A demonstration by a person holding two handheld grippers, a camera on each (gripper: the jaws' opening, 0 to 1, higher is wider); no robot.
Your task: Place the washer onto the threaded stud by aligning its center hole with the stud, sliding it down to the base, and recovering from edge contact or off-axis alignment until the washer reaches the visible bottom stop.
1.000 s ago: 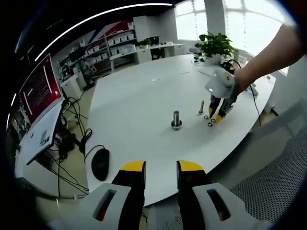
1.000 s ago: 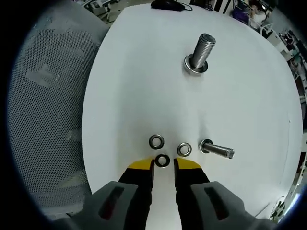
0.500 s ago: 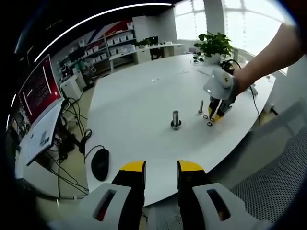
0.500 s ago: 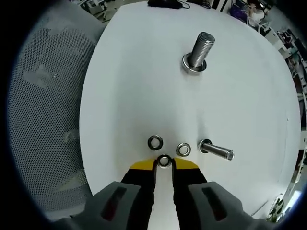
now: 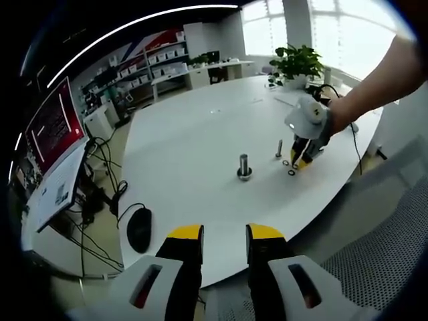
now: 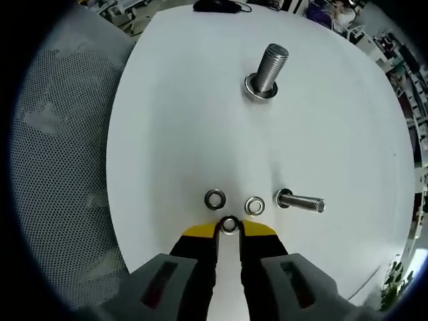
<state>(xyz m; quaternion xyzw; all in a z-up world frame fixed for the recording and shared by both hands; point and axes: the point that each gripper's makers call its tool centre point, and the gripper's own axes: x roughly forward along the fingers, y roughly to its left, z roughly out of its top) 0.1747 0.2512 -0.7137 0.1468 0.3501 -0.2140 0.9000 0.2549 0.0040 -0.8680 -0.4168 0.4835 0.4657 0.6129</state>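
My right gripper's (image 6: 229, 229) jaws are pinching the washer (image 6: 229, 224) at their tips; the large threaded stud (image 6: 265, 69) stands well ahead. I should lift it level, then centre its hole over the stud. My left gripper's (image 5: 224, 234) jaws sit slightly spread, empty.

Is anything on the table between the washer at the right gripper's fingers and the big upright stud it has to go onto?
Nothing visible blocks it. The small steel washer sits between the right gripper tips; two more washers lie just ahead, flat on the white table. Beyond them the table is bare up to the large upright threaded stud.
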